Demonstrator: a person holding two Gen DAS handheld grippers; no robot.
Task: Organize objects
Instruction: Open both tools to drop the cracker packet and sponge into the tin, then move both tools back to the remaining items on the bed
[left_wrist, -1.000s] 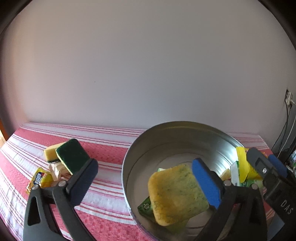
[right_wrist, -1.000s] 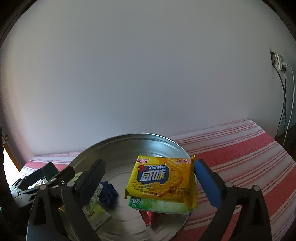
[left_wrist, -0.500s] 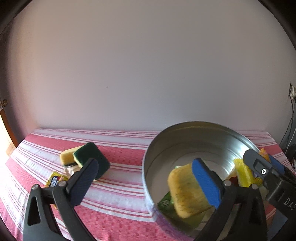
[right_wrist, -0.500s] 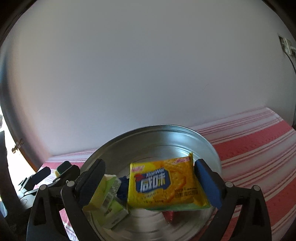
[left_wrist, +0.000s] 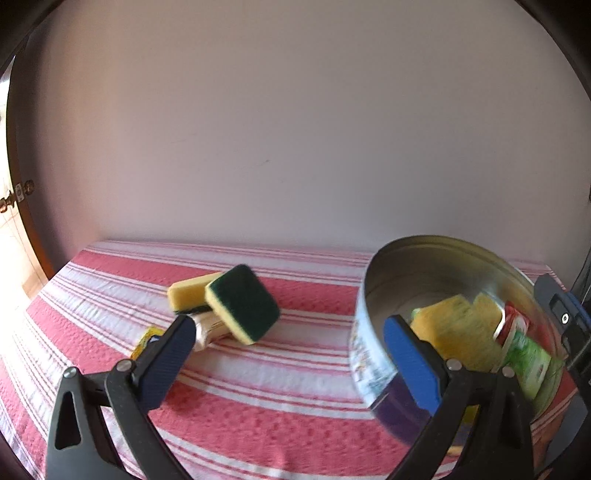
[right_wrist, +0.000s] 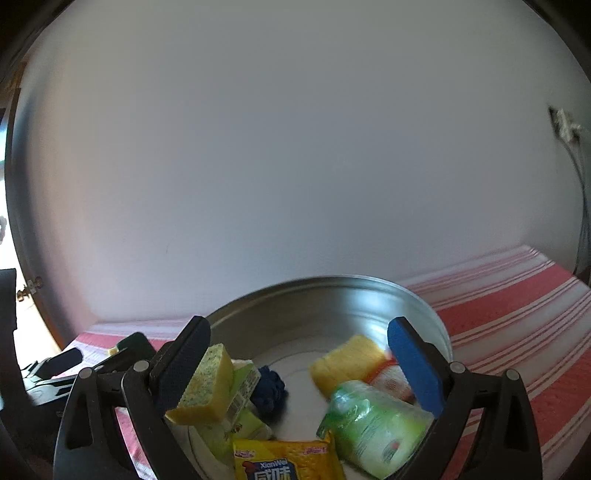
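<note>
A round metal tin (left_wrist: 364, 295) stands on the red striped cloth at the right. Inside it lie a yellow sponge (left_wrist: 448, 332), a green packet (left_wrist: 528, 363) and a red packet (left_wrist: 513, 321). My left gripper (left_wrist: 291, 356) hangs open over the cloth left of the tin, holding nothing. Beyond it a green-topped sponge (left_wrist: 242, 308) leans on a yellow sponge (left_wrist: 190, 293). My right gripper (right_wrist: 299, 369) is open above the tin (right_wrist: 332, 282), over a speckled sponge (right_wrist: 207, 384), a green carton (right_wrist: 243, 387), a blue lump (right_wrist: 271, 387), a green packet (right_wrist: 369, 421) and a yellow cracker packet (right_wrist: 284, 463).
A beige item (left_wrist: 210, 328) and a small yellow packet (left_wrist: 147, 339) lie under and beside the two sponges. A plain wall runs along the table's far edge. A door frame (left_wrist: 22, 206) stands at the left, and cables and a socket (right_wrist: 565, 125) hang at the right.
The left gripper swung left, away from the tin and toward the two sponges; the yellow sponge now lies in the tin. The cracker packet dropped from between the right fingers into the tin.
</note>
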